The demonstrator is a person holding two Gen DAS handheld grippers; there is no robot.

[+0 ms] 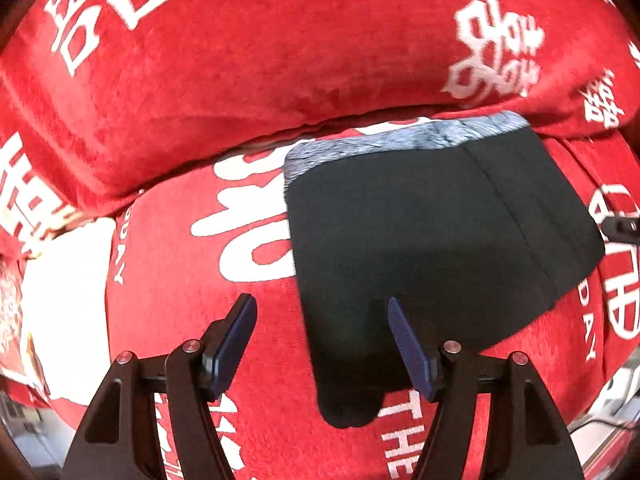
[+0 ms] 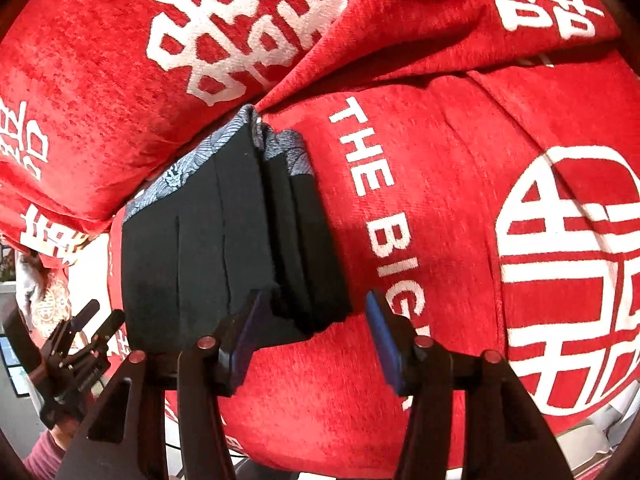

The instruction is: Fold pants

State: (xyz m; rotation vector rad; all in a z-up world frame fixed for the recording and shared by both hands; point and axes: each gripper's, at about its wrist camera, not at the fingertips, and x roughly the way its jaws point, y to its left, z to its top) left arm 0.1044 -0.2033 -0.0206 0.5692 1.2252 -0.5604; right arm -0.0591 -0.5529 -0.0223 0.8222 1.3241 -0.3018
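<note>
Both grippers I hold released: left gripper (image 1: 322,320) and right gripper (image 2: 314,306) hover over the folded black pants (image 1: 432,240) on the red blanket (image 1: 240,80).

The folded pants (image 2: 224,248) lie on the seat cushion (image 2: 440,240), their waistband against the back cushion (image 2: 120,80) behind.

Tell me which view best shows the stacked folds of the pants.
The right wrist view: the pants show their layered edge, several folds stacked on the right side beside the patterned waistband. The left wrist view shows only the flat black top with one seam.
</note>
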